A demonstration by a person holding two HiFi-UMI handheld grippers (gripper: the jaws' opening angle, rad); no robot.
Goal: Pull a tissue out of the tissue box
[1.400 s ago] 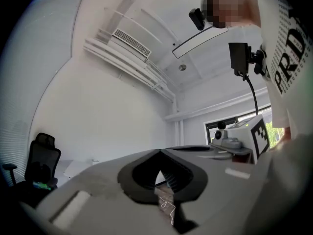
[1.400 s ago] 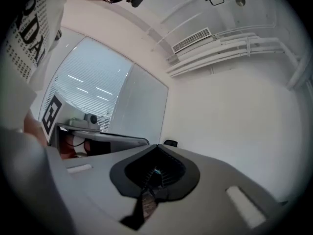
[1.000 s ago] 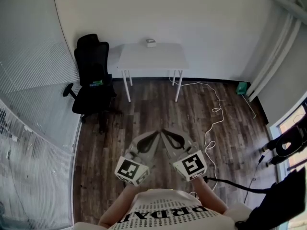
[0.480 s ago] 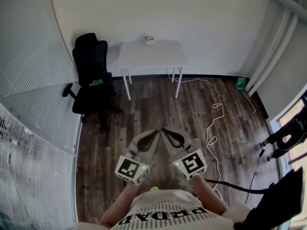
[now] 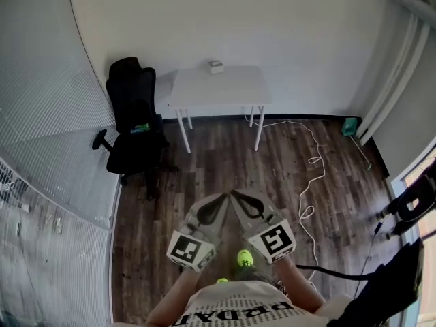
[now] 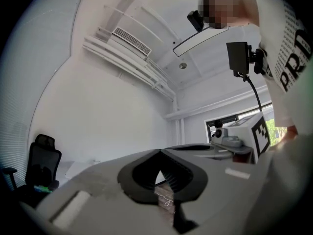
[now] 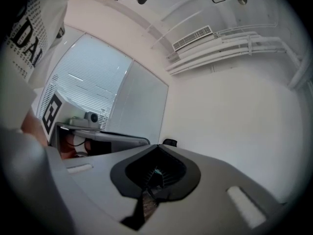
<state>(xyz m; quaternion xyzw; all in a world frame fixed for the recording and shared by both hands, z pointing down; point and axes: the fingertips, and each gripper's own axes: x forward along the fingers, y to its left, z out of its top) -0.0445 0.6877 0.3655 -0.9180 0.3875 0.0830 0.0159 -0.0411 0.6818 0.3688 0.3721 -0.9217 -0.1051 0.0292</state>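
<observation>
The tissue box (image 5: 216, 67) is a small pale box at the back edge of a white table (image 5: 218, 90) against the far wall. It is far from both grippers. My left gripper (image 5: 223, 197) and right gripper (image 5: 234, 194) are held side by side at waist height over the wooden floor, their tips almost touching each other. In the left gripper view the left gripper (image 6: 160, 151) has its jaws shut with nothing in them. In the right gripper view the right gripper (image 7: 157, 146) is shut and empty too.
A black office chair (image 5: 133, 125) stands left of the table. A white cable (image 5: 310, 176) snakes over the floor at the right, with a black cable (image 5: 327, 272) nearer me. Blinds line the left wall and pipes run up the right corner. A green shoe (image 5: 244, 257) shows below the grippers.
The table, chair and floor have slid down in the head view, so I am closer to them. A green shoe has come into view. Both grippers keep their pose.
</observation>
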